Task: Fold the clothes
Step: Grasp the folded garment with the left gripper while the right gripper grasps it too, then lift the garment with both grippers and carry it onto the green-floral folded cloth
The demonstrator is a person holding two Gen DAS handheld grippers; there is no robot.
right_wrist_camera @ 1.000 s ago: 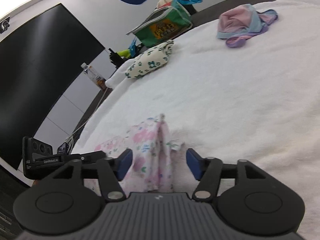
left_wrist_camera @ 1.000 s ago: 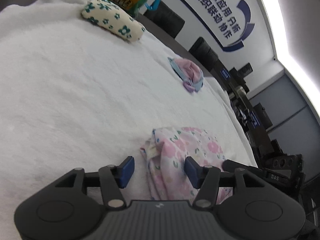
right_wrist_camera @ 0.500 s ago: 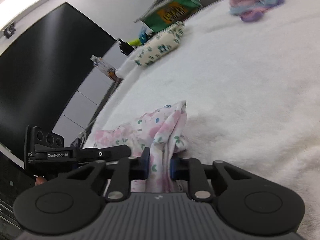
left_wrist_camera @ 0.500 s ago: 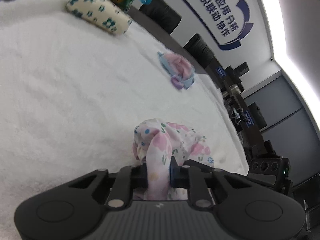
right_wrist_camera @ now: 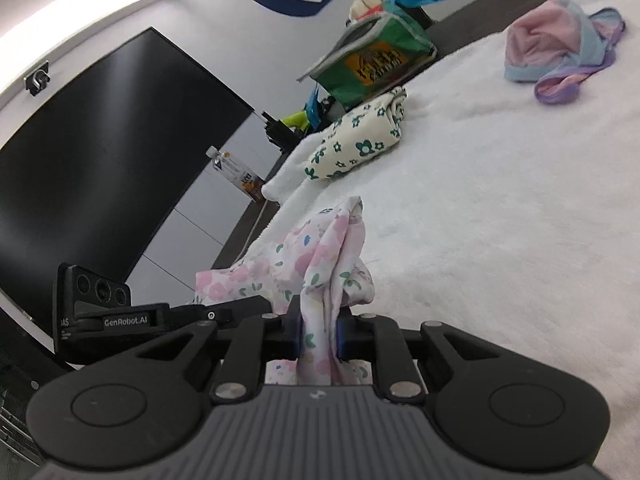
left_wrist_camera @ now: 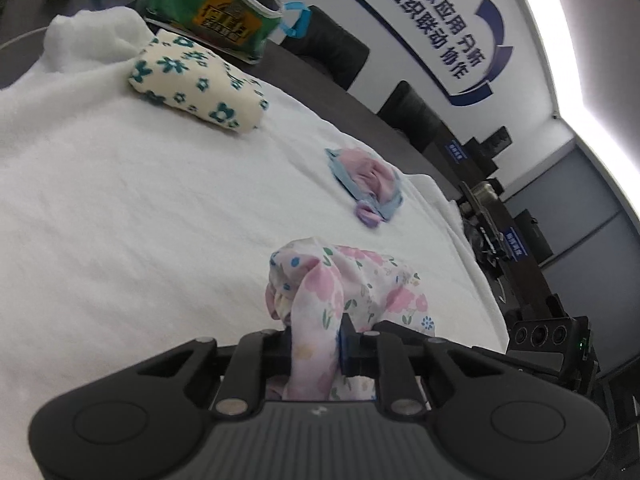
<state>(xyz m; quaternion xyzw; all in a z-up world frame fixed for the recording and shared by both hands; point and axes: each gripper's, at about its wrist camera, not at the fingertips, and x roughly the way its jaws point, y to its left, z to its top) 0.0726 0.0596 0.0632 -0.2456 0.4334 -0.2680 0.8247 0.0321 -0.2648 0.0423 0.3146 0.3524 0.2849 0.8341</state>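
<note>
A pink floral garment lies bunched on the white fleece cover. My left gripper is shut on one bunched edge of it, the cloth pinched between the blue pads and raised off the cover. The right gripper's body shows just past the garment at the right. In the right wrist view the same floral garment rises in a peak, with my right gripper shut on its other edge. The left gripper's body sits beside it at the left.
A folded cream cloth with green flowers lies at the far end, a green bag behind it. A crumpled pink and blue garment lies mid-cover. Dark chairs line the far side. A bottle stands past the cover's edge.
Both grippers went from open around the floral garment to shut on its edges. Both have since lifted and drawn the cloth up into peaks.
</note>
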